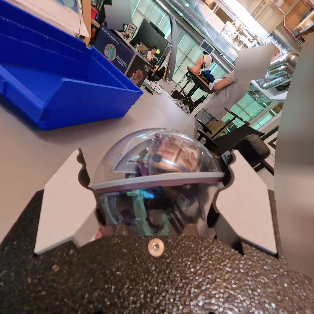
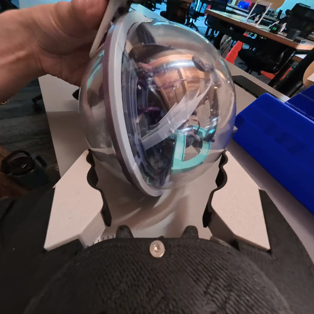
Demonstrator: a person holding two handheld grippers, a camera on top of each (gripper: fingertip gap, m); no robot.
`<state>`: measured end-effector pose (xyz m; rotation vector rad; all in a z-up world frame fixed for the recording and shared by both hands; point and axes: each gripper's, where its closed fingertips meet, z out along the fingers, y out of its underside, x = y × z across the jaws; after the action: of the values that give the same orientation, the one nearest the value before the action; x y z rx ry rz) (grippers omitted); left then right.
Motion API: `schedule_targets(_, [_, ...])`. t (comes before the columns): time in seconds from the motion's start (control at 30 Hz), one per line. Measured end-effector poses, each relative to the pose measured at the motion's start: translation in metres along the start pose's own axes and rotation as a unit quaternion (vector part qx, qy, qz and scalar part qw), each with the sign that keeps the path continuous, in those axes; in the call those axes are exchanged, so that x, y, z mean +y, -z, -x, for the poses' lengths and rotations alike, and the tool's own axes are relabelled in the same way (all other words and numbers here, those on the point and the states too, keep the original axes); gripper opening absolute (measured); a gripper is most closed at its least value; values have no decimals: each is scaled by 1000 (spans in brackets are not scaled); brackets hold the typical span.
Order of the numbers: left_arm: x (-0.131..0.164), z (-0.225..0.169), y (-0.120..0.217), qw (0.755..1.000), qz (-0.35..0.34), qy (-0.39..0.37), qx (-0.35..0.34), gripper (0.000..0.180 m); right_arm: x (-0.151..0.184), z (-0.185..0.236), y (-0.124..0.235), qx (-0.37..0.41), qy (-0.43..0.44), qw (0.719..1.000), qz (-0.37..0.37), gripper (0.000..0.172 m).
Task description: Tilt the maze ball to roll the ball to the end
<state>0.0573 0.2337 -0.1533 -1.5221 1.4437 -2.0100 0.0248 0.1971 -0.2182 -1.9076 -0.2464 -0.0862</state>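
both jaws clamp maze ball (image 2: 158, 105); blue bin (image 1: 68, 81) seemingly just beside

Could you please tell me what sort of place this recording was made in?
Probably an open workshop or lab: exposed silver ventilation ducts run overhead, rows of long work tables with office chairs fill the room, and a blue storage bin sits on the table.

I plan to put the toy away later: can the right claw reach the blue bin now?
Probably yes: the blue bin sits close beside the right claw with nothing between them, but the maze ball sits between that claw's fingertips.
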Motion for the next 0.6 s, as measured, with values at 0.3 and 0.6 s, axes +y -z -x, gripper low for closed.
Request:
schedule_targets(0.3, [2, -14, -1, 982, -66, -166, 68, 155, 4, -14, 3, 31, 4, 1000, 3, 139])
schedule_targets(0.6, [13, -11, -3, 968, -48, -243, 48, 157, 10, -16, 2, 36, 33, 999, 13, 136])
